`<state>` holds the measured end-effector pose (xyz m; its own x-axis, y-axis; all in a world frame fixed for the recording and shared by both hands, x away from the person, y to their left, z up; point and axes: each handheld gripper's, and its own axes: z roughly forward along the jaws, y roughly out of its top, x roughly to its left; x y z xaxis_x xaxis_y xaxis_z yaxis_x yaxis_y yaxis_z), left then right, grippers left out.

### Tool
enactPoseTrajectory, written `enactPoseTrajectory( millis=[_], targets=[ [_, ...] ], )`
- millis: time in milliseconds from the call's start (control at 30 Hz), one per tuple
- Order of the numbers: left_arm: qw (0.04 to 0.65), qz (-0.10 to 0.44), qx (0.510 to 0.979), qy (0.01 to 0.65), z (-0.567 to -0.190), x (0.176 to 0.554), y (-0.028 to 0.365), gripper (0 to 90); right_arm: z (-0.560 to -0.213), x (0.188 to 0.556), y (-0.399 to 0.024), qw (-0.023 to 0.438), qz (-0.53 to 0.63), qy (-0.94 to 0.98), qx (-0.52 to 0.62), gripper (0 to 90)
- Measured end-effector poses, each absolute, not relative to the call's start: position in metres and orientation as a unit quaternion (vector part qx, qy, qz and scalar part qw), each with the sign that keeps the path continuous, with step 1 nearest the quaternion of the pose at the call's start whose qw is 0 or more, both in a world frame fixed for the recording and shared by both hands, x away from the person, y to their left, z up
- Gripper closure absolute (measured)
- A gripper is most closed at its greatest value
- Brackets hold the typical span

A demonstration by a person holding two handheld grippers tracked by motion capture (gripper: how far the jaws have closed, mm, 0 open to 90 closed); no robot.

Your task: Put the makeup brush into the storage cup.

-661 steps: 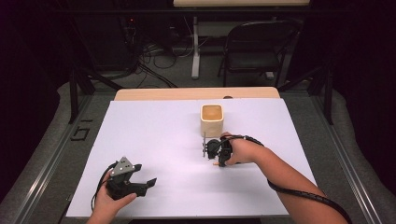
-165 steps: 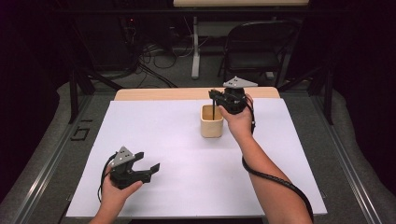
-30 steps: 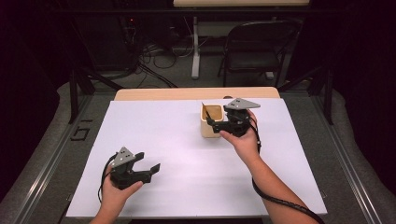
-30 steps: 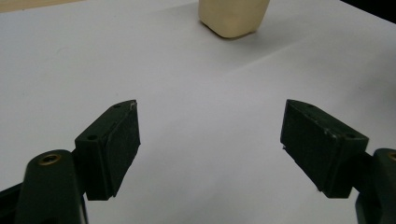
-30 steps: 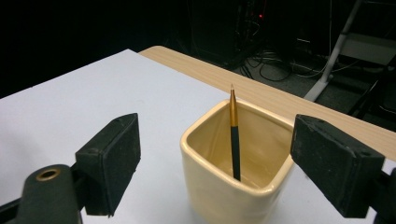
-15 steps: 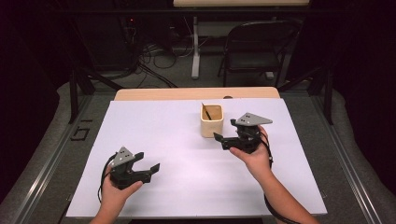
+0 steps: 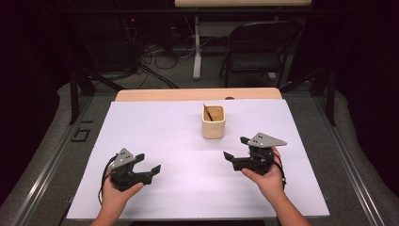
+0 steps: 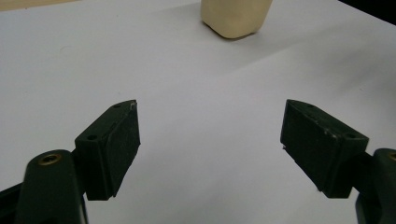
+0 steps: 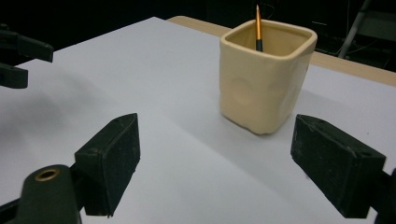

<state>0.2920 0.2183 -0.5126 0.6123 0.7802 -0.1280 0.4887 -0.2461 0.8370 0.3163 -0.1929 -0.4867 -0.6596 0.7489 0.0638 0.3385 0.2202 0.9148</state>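
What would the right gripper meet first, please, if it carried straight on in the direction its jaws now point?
Probably the cream square ceramic cup holding an orange pencil. In the right gripper view it stands just right of centre ahead of the open right gripper, with bare white table covering between. Depth is unclear, so it might graze past.

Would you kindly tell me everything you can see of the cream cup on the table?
The cup is a squarish, cream-coloured holder with rounded corners and smooth, slightly dimpled walls; it looks like glazed ceramic. It stands upright on the white table sheet, toward the far middle, with its mouth open. One pencil, orange with a dark lower part, leans inside against the rim, tip up. Nothing else touches the cup: the right tool is nearer the person and apart from it, jaws spread, and the left tool sits farther off.
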Motion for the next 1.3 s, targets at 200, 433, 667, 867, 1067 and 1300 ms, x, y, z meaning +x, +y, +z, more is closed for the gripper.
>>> enactPoseTrajectory(
  millis=[200, 433, 667, 867, 1067, 1300],
  targets=[
    [0.457, 0.16, 0.772, 0.411, -0.513, 0.292, 0.218, 20.1, -0.493, 0.303, -0.2, 0.192, 0.511, 0.754, 0.365, 15.5],
    [0.455, 0.159, 0.774, 0.409, -0.513, 0.292, 0.218, 20.1, -0.5, 0.29, -0.206, 0.193, 0.509, 0.755, 0.365, 15.5],
    [0.454, 0.16, 0.774, 0.411, -0.514, 0.292, 0.219, 20.0, -0.506, 0.284, -0.213, 0.194, 0.501, 0.757, 0.371, 15.5],
    [0.454, 0.16, 0.774, 0.411, -0.514, 0.292, 0.218, 20.1, -0.516, 0.284, -0.22, 0.192, 0.495, 0.758, 0.38, 15.6],
    [0.455, 0.159, 0.774, 0.412, -0.515, 0.292, 0.218, 20.1, -0.521, 0.286, -0.226, 0.192, 0.491, 0.757, 0.387, 15.6],
    [0.452, 0.16, 0.776, 0.41, -0.516, 0.293, 0.217, 20.1, -0.527, 0.287, -0.227, 0.196, 0.488, 0.755, 0.391, 15.7]
  ],
)
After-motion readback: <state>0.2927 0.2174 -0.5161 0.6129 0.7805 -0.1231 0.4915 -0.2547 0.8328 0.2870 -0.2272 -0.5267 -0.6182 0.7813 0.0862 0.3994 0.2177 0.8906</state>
